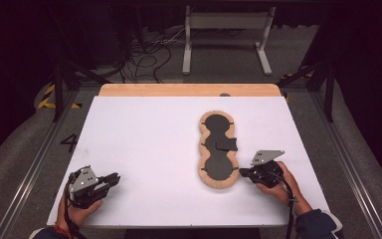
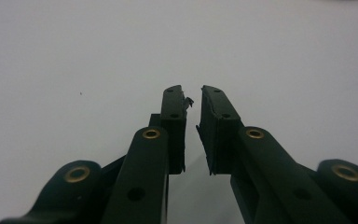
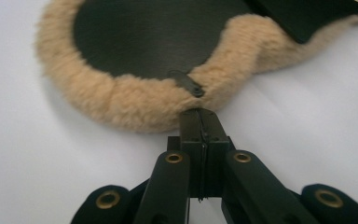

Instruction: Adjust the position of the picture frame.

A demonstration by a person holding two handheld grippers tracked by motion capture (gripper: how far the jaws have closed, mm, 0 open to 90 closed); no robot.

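Observation:
A peanut-shaped pad (image 1: pixel 219 169) with a tan fleece rim (image 3: pixel 121 100) and a black inner face (image 3: pixel 154 37) lies flat, right of the table's middle. A loose black flap (image 1: pixel 226 145) rests across its waist. My right gripper (image 1: pixel 242 173) sits at the pad's near right edge. In the right gripper view that gripper (image 3: pixel 199 114) is shut, with its tips right at the fleece just below a small black tab (image 3: pixel 189 84); nothing shows between the jaws. My left gripper (image 1: pixel 115 178) rests near the front left, far from the pad. Its jaws (image 2: pixel 193 93) stand a narrow gap apart over bare white table.
The white tabletop (image 1: pixel 144 144) has a wooden strip (image 1: pixel 189 89) along its far edge. Behind it on the floor stand a white frame (image 1: pixel 227 22) and a tangle of cables (image 1: pixel 149 55). Metal rails run along both sides.

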